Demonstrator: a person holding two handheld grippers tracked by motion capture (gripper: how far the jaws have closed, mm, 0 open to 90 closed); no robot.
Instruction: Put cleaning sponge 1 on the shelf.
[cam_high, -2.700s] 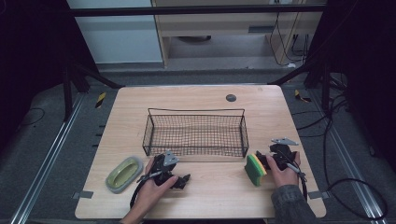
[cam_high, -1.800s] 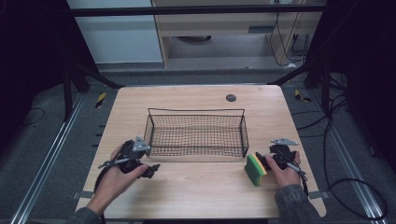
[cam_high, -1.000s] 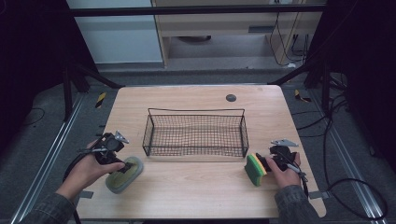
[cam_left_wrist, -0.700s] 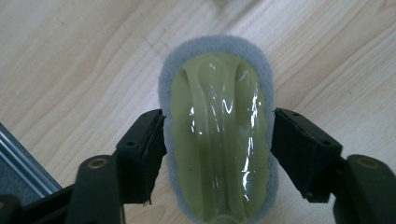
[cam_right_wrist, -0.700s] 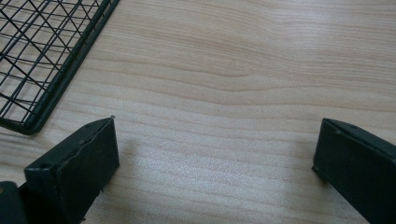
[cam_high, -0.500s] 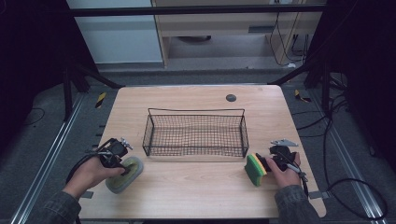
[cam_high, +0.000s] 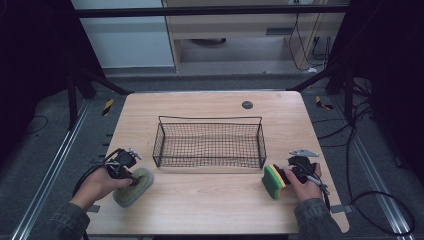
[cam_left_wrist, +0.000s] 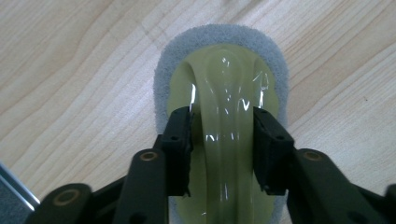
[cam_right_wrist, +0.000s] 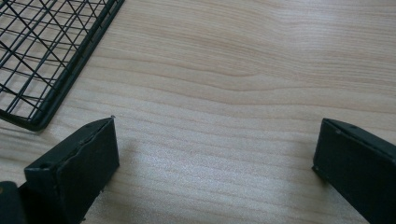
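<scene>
We see a pale wooden table (cam_high: 210, 200), and on it, beyond both grippers and midway between them, a black wire basket (cam_high: 210, 144) standing upright. In the right gripper view a corner of that basket (cam_right_wrist: 46, 60) lies up and to the left of the jaws, apart from them.

Next in size is the scrubbing pad (cam_high: 133, 186) — an oval of grey sponge with a glossy yellow-green plastic handle arched along its top. It lies flat on the table at the near left corner, directly under the left gripper (cam_high: 129, 176). In the left gripper view the pad (cam_left_wrist: 224, 107) stretches away from the camera between the two black jaws, and the jaws have just been closing: each pad now presses on one flank of the raised handle, so we read this as a grip on the scrubbing pad, which rests on the wood.

A smaller yellow-and-green sponge (cam_high: 273, 181) stands on its edge just to the left of the right gripper (cam_high: 286, 175), at its tips as the high view shows it; whether they touch we cannot tell. In the right gripper view its jaws stand wide apart with bare wood between them — open, holding nothing.

Smallest, a dark round disc (cam_high: 247, 104) sits far beyond the basket, well apart from both hands.
</scene>
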